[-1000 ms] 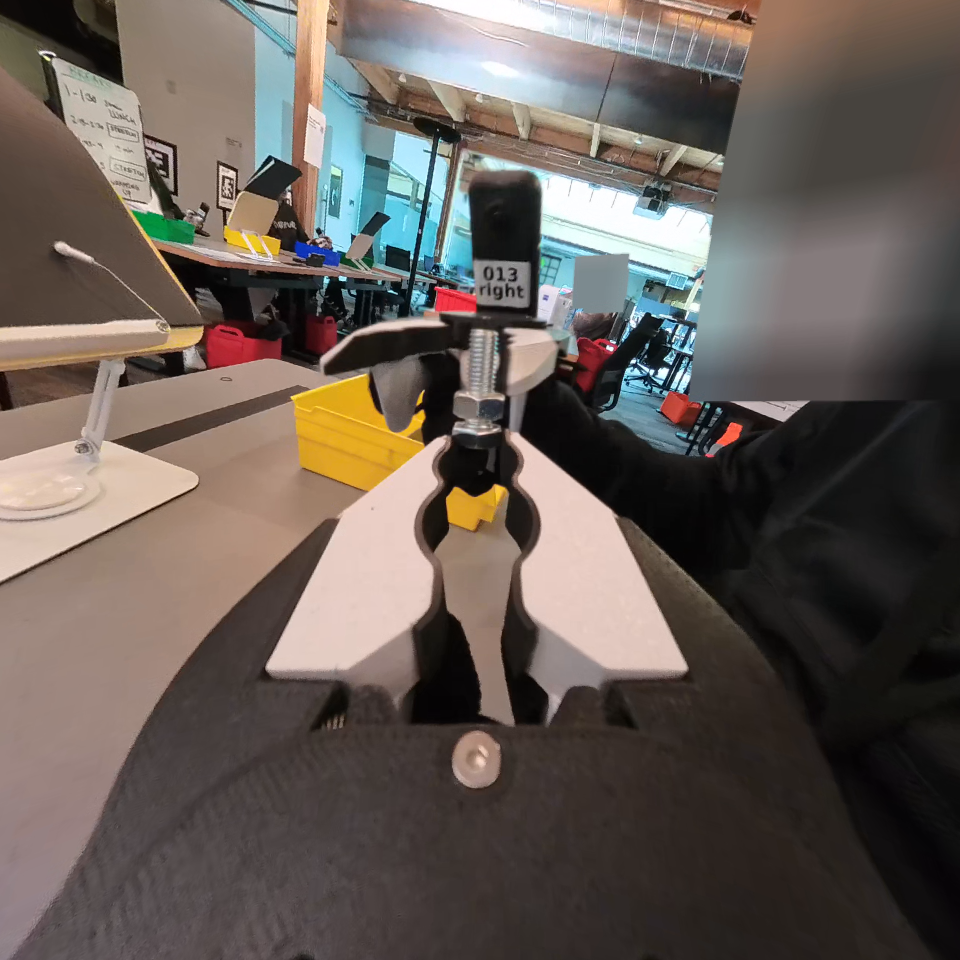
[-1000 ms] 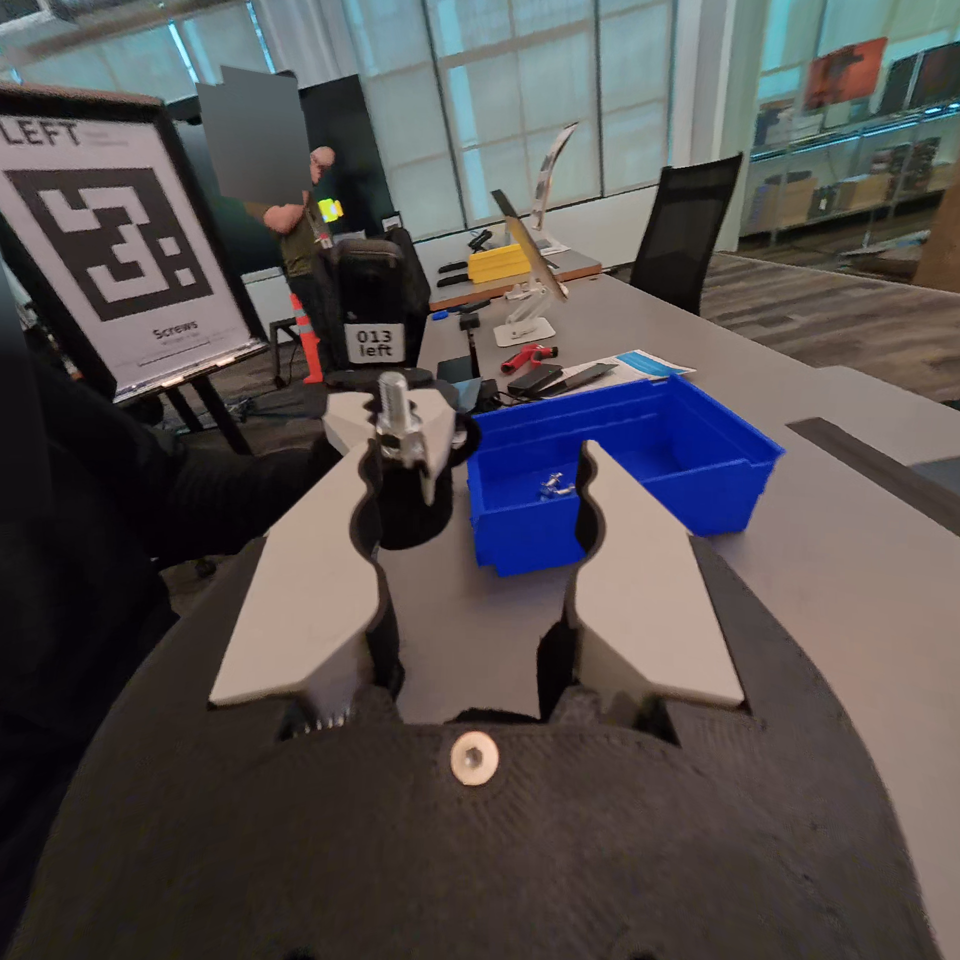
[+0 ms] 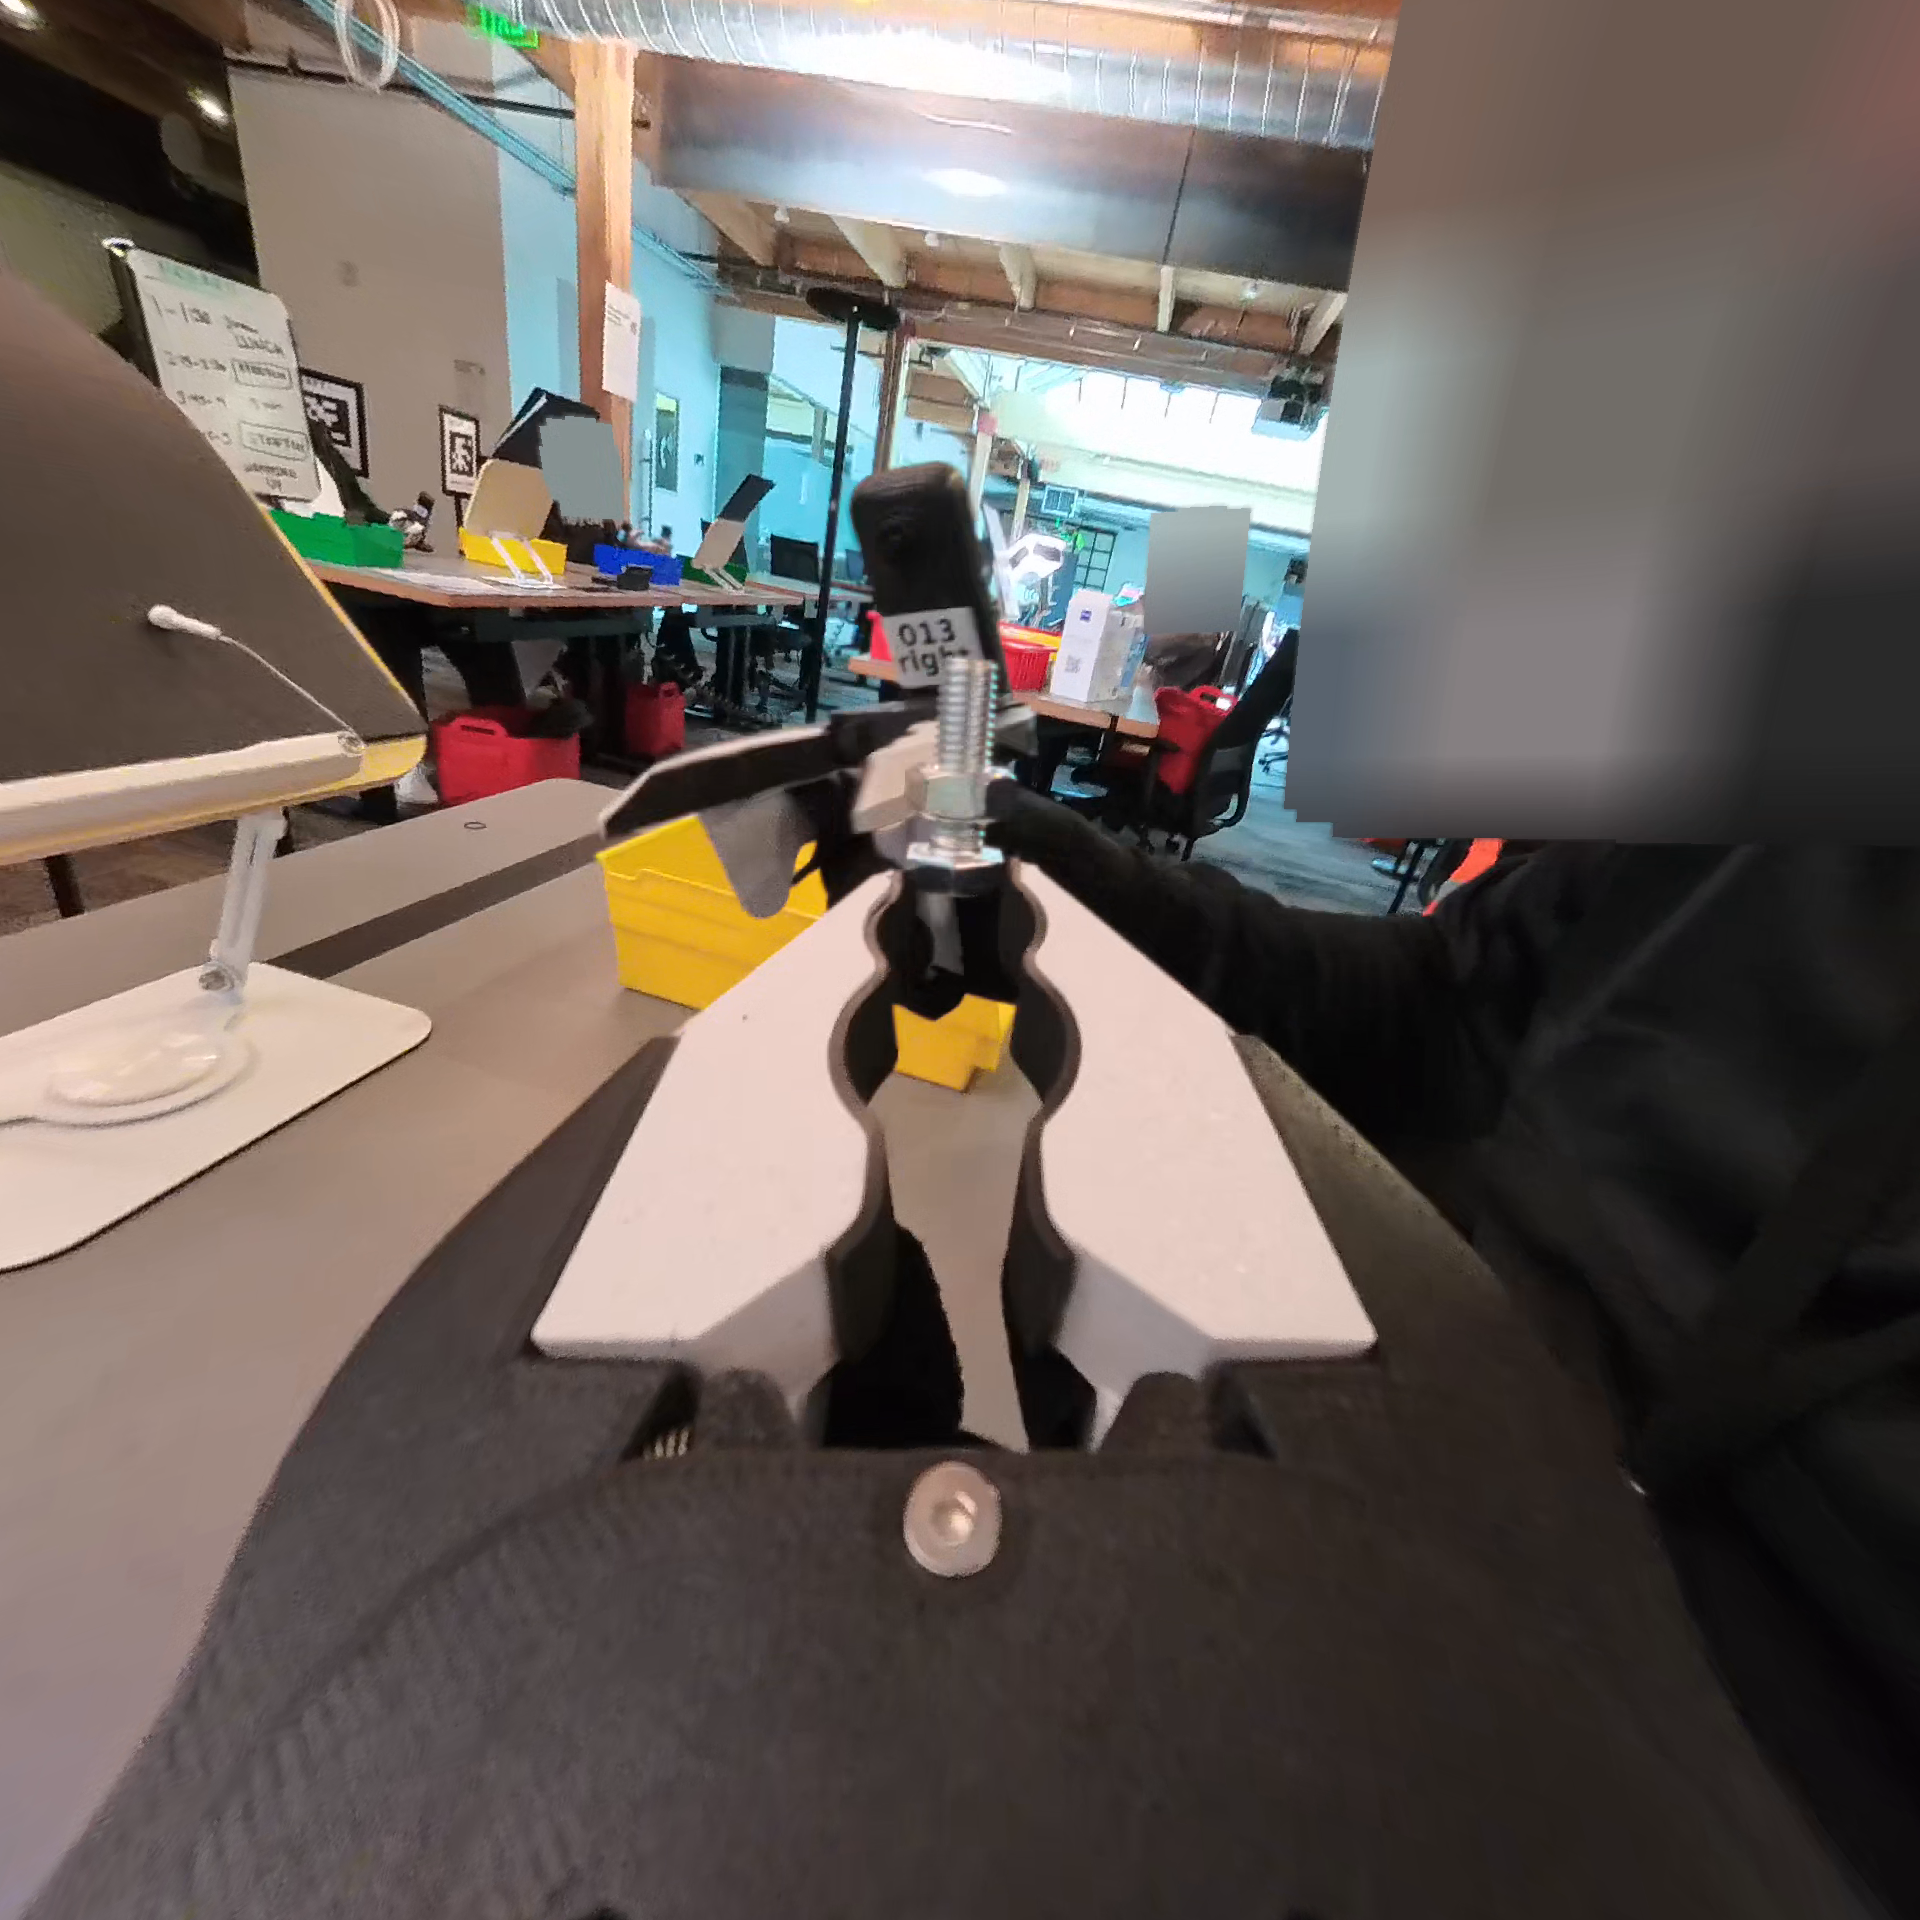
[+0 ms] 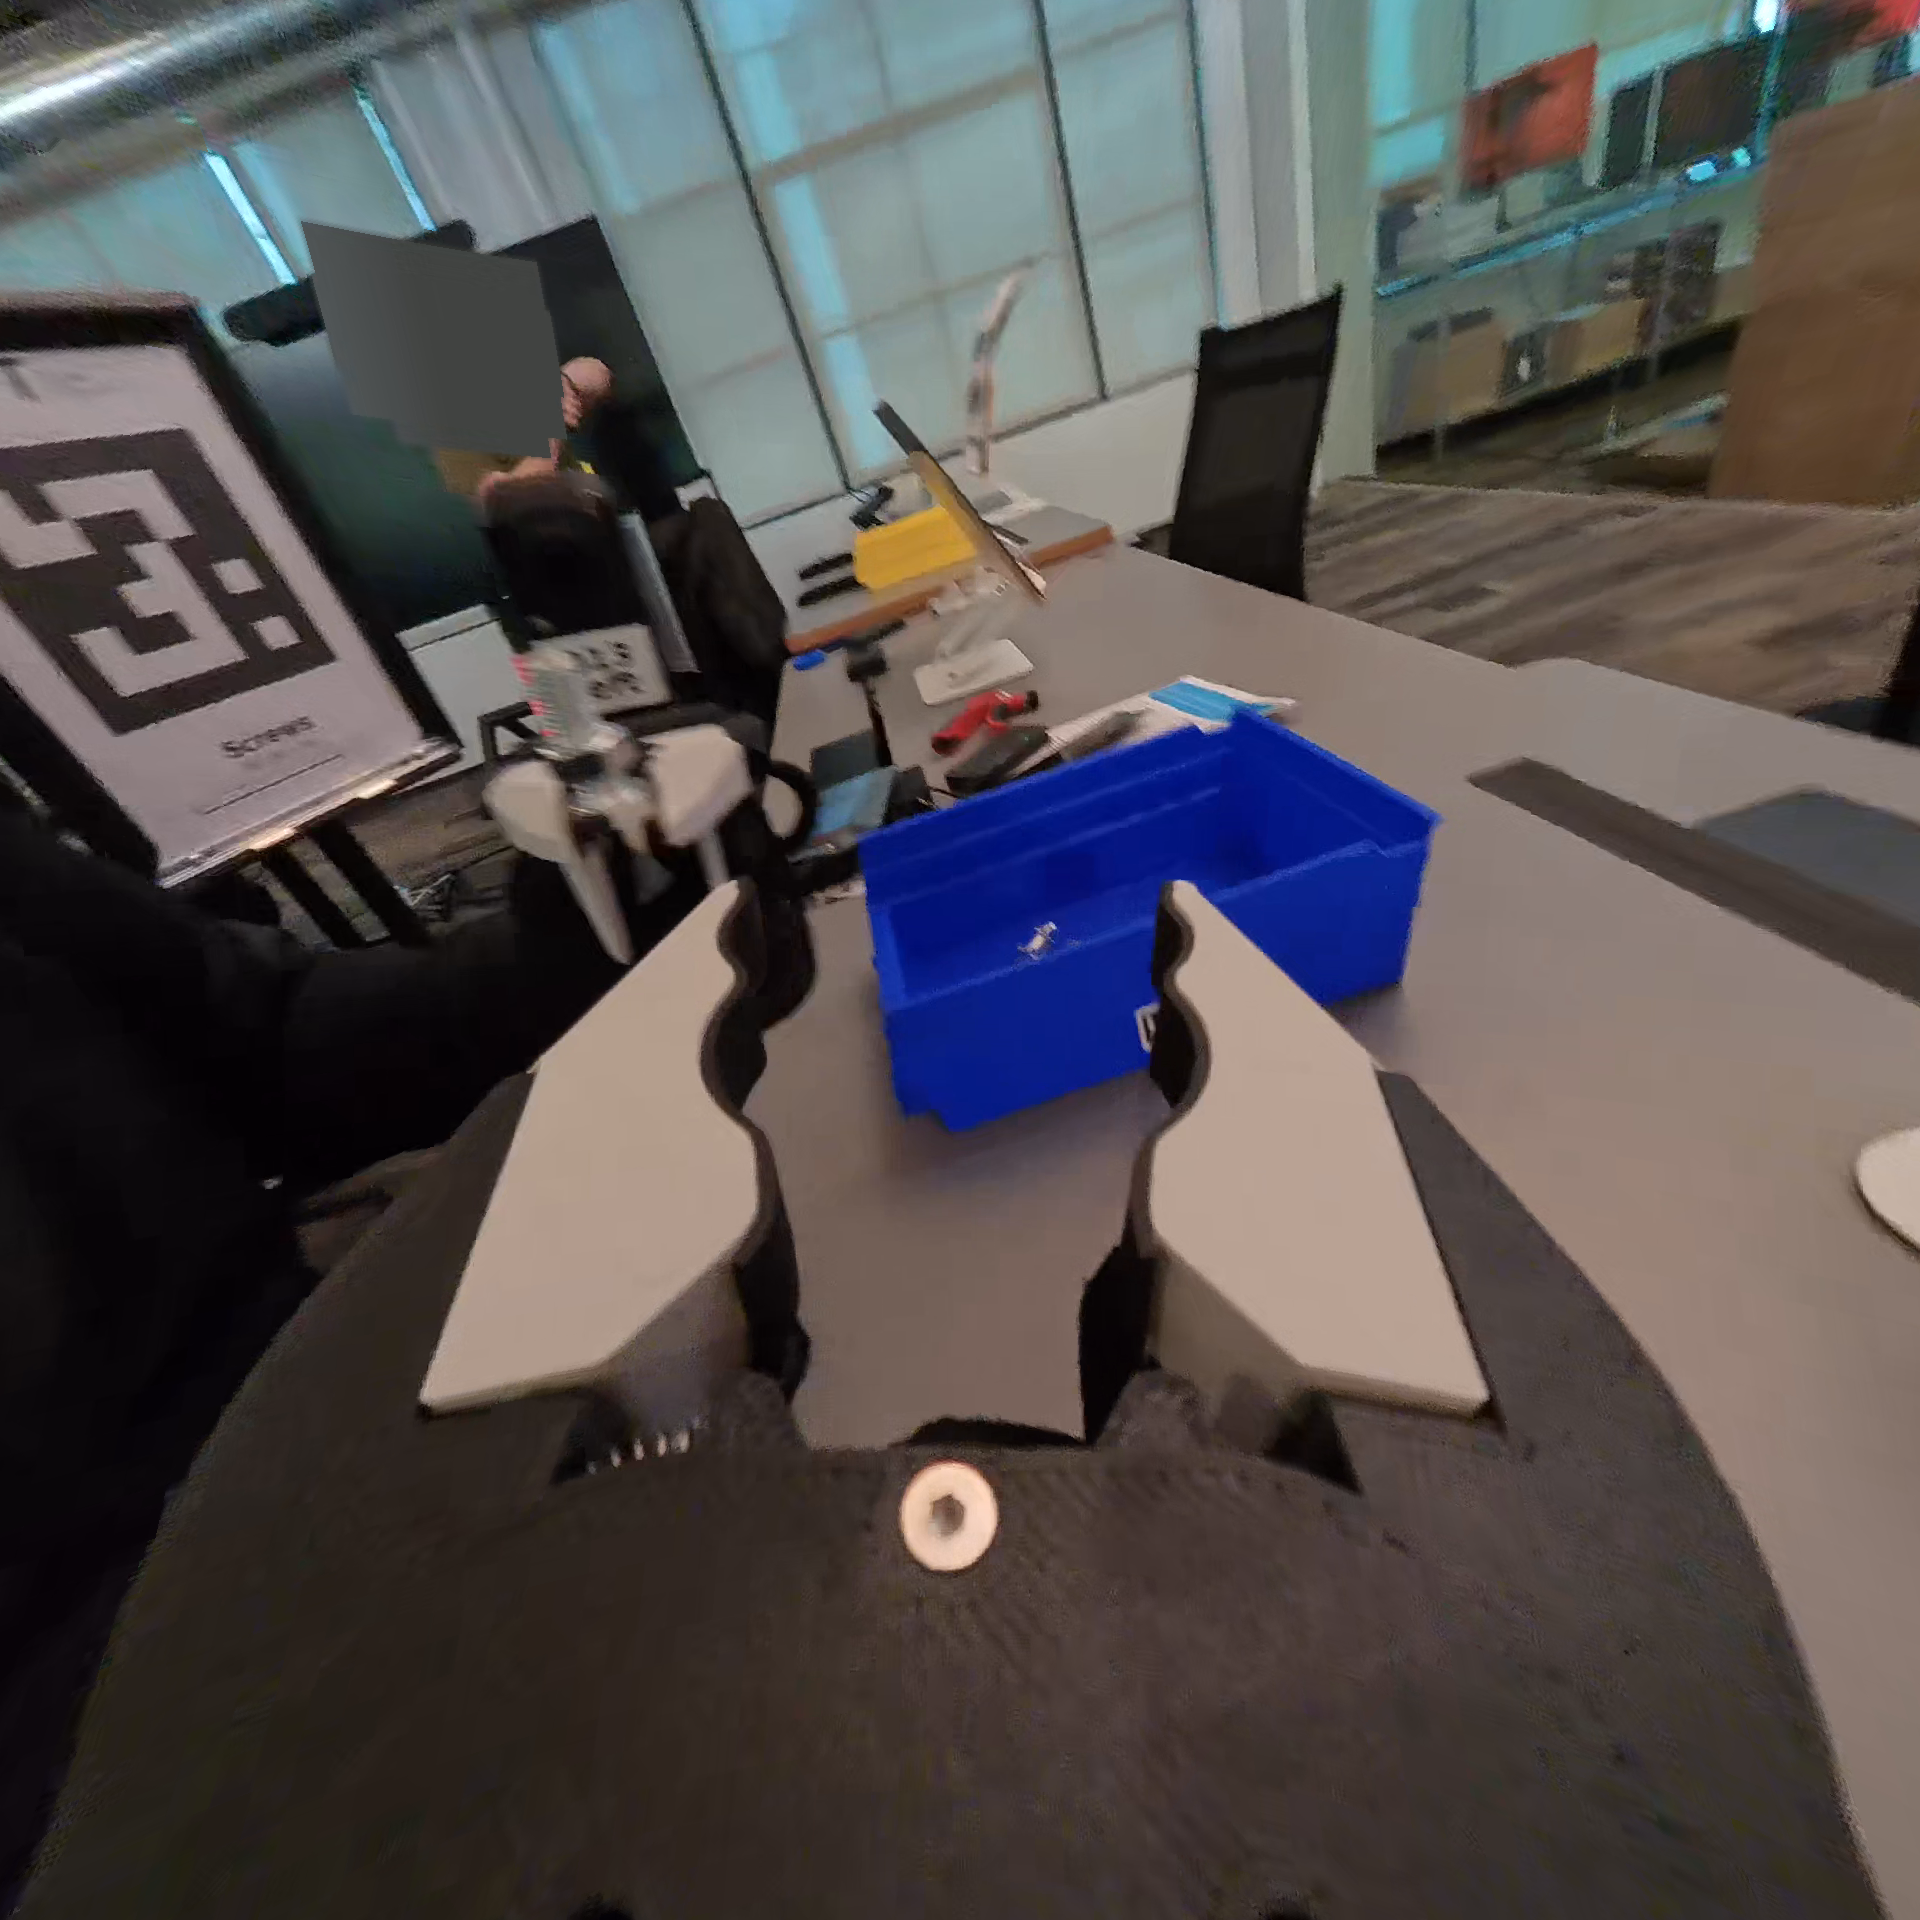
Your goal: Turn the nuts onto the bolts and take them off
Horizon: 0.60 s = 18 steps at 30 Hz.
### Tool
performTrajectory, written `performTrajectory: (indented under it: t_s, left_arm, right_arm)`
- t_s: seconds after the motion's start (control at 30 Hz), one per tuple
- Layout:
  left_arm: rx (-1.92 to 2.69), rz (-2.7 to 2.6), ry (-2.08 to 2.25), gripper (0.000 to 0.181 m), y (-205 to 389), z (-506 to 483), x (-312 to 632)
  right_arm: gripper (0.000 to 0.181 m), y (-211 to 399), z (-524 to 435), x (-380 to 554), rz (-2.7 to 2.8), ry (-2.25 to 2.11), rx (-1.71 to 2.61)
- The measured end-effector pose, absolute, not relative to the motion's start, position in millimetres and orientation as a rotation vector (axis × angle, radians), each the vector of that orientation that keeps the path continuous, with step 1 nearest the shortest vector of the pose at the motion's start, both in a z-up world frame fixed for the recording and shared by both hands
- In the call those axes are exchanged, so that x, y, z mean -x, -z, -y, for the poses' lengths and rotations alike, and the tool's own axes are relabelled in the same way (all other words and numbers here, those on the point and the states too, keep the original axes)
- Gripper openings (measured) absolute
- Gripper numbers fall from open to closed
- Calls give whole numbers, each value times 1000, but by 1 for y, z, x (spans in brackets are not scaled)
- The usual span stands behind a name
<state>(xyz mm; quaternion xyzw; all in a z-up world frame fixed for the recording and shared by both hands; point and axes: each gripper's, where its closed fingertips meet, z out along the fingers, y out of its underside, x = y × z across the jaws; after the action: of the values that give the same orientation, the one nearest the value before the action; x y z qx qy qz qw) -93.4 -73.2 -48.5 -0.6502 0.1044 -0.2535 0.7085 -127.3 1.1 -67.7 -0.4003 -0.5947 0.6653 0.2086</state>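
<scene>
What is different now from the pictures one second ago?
The open right tongs have drawn back from the bolt and hold nothing. The left tongs stay shut on the bolt's lower end, upright, with the nut on its thread. The blue bin has not moved.

To your left on the grey table (image 3: 208, 1351) stands a white stand (image 3: 156, 1070) holding a tilted dark board (image 3: 135, 582). A yellow bin (image 3: 696, 925) sits farther along the same surface. On the other side you have a blue bin (image 4: 1143, 935) with a small metal piece lying inside it. Beyond it lie a red tool (image 4: 982, 712) and some papers (image 4: 1216, 698). A black chair (image 4: 1252, 447) stands at the far edge, and a board with a black-and-white marker (image 4: 156, 582) leans on an easel to the left.
</scene>
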Motion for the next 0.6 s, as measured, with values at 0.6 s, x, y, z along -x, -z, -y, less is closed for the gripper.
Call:
performTrajectory:
  t_s: [0.6]
  left_arm:
    - [1428, -221, 611, 14, 52, 72, 92]
  right_arm:
    - [80, 57, 18, 124, 1687, -1862, 1051]
